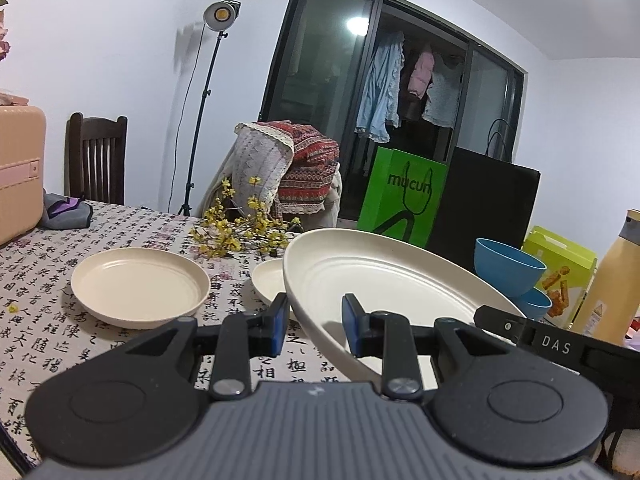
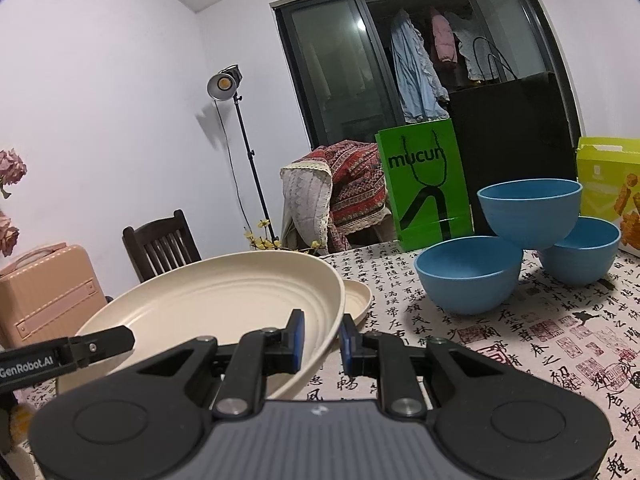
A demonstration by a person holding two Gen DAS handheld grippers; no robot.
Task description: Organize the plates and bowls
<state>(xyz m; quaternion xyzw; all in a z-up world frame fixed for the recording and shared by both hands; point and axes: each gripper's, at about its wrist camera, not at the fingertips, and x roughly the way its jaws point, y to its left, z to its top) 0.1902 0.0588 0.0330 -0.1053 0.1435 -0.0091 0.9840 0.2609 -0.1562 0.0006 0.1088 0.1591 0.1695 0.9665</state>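
A large cream plate (image 1: 384, 280) (image 2: 224, 304) hangs above the table, held from both sides. My left gripper (image 1: 316, 320) is shut on its left rim. My right gripper (image 2: 322, 340) is shut on its right rim. Each view shows the other gripper's fingers (image 1: 520, 332) (image 2: 100, 344) at the plate's far edge. A small cream plate (image 1: 140, 286) lies on the cloth to the left. Another small plate (image 1: 270, 284) (image 2: 356, 300) lies partly hidden behind the held one. Three blue bowls (image 2: 468, 276) (image 2: 530, 214) (image 2: 580, 250) stand piled at the right.
The table (image 2: 560, 360) wears a cloth printed with calligraphy. Yellow flower sprigs (image 1: 240, 232), a green bag (image 2: 424, 188), a black bag (image 2: 516, 152) and a snack box (image 2: 612, 192) line the far edge. A yellow bottle (image 1: 612, 280) stands right, a pink case (image 1: 20, 176) left.
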